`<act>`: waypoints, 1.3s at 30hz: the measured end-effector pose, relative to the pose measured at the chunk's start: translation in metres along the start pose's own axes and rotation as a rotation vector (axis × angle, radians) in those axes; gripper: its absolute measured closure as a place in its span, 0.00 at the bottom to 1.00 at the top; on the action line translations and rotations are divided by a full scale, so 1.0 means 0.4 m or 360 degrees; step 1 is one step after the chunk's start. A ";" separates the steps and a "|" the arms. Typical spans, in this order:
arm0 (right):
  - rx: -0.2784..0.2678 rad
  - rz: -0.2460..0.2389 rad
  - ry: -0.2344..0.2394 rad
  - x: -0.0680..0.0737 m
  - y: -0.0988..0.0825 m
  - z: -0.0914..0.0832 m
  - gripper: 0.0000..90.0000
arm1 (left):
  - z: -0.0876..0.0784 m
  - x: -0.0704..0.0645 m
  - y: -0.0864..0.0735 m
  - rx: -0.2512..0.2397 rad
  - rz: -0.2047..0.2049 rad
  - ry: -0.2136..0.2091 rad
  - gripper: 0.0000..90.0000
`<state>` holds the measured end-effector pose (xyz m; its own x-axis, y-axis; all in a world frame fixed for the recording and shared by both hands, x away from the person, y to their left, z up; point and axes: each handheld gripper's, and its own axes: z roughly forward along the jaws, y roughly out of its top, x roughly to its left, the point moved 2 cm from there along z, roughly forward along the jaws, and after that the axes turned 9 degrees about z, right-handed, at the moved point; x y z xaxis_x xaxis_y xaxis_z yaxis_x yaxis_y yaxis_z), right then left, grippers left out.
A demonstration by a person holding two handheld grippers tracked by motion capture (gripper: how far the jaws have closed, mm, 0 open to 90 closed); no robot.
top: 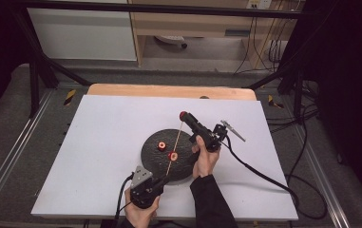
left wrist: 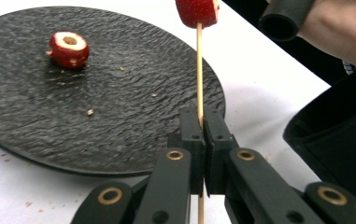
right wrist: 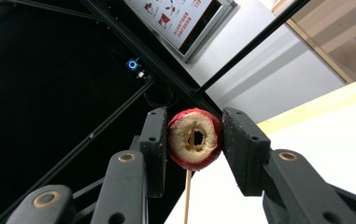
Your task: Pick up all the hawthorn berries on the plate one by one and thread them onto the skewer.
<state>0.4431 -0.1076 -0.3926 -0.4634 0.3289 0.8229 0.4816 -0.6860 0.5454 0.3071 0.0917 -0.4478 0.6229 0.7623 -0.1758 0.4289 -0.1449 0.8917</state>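
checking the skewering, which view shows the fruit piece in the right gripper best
The right gripper view: the cored red piece sits large between the fingers, skewer tip inside its hole. The high view shows it as a small red dot. The left gripper view shows another skewered piece.

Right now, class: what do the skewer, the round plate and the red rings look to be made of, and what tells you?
Skewer: probably bamboo or wood; thin, pale tan, matte.
Plate: looks like dark slate or slate-look ceramic; rippled, rough black surface with a dull sheen.
Red rings: cored fruit slices, likely hawthorn or a small apple; glossy red skin, pale spongy flesh, crumbs left on the plate.
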 end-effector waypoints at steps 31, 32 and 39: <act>0.0035 -0.0118 0.0014 -0.003 0.000 0.001 0.69 | -0.008 0.014 0.006 0.0050 -0.0033 0.0009 0.98; 0.0024 -0.0100 0.0026 0.000 -0.002 -0.001 0.69 | -0.001 0.009 0.004 0.0050 -0.0029 0.0015 0.98; 0.0001 -0.0035 0.0063 -0.004 -0.001 0.001 0.70 | 0.013 -0.035 0.003 0.0009 0.0072 0.0067 0.98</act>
<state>0.4439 -0.1075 -0.3942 -0.5029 0.3180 0.8037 0.4713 -0.6786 0.5634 0.3022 0.0775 -0.4464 0.6138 0.7806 -0.1177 0.4049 -0.1833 0.8958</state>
